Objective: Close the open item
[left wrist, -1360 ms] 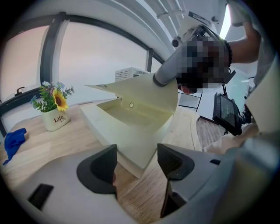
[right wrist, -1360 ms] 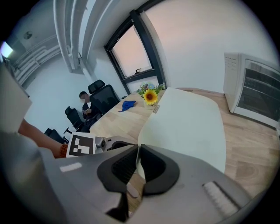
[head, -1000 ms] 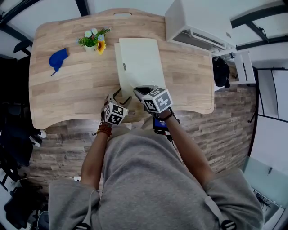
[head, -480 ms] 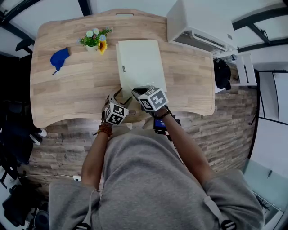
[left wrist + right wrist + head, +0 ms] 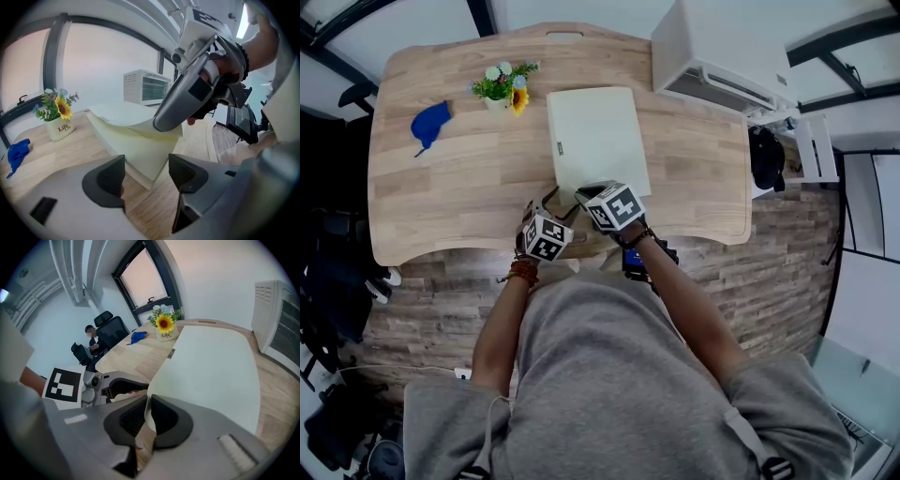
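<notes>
On the light wooden table (image 5: 459,197), a crumpled blue cloth (image 5: 428,122) lies far left, with a small white pot of flowers (image 5: 502,86) beside it. The left gripper (image 5: 146,161) hangs by the table's near edge, jaws wide apart, holding nothing. The big, flat, cream-coloured book (image 5: 595,131) lies just past it, its long side running near to far. Its thin top cover (image 5: 211,371) is not quite flat at the near corner. The right gripper (image 5: 148,404) is the closer one. It pinches that corner's edge, and its jaws have just been opening a little. I think the cover only needs letting go. A white boxy machine (image 5: 712,52) sits far right.
</notes>
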A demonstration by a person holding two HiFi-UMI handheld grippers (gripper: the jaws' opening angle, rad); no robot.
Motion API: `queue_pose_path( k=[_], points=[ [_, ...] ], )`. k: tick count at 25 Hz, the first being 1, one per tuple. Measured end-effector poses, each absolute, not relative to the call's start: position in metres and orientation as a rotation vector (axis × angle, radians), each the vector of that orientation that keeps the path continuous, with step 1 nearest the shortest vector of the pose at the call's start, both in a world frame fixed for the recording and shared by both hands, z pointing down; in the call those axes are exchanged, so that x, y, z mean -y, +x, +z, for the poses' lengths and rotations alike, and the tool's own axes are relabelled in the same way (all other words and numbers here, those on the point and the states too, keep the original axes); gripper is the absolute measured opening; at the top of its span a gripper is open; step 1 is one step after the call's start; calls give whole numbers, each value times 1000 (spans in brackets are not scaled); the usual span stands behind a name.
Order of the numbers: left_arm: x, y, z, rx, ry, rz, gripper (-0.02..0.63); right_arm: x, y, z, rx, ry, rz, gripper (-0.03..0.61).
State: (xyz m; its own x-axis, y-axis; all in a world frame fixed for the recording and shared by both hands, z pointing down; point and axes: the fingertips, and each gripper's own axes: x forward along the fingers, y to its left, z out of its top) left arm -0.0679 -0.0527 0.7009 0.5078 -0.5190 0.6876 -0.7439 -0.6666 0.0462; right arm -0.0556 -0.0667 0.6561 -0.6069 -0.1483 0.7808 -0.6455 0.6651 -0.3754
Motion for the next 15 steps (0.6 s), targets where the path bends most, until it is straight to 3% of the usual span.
queue_pose_path(
  k=[15],
  points=[
    [53,-68,701,1057,2416,929,295,71,-61,668,2071,597,866,35]
  ],
)
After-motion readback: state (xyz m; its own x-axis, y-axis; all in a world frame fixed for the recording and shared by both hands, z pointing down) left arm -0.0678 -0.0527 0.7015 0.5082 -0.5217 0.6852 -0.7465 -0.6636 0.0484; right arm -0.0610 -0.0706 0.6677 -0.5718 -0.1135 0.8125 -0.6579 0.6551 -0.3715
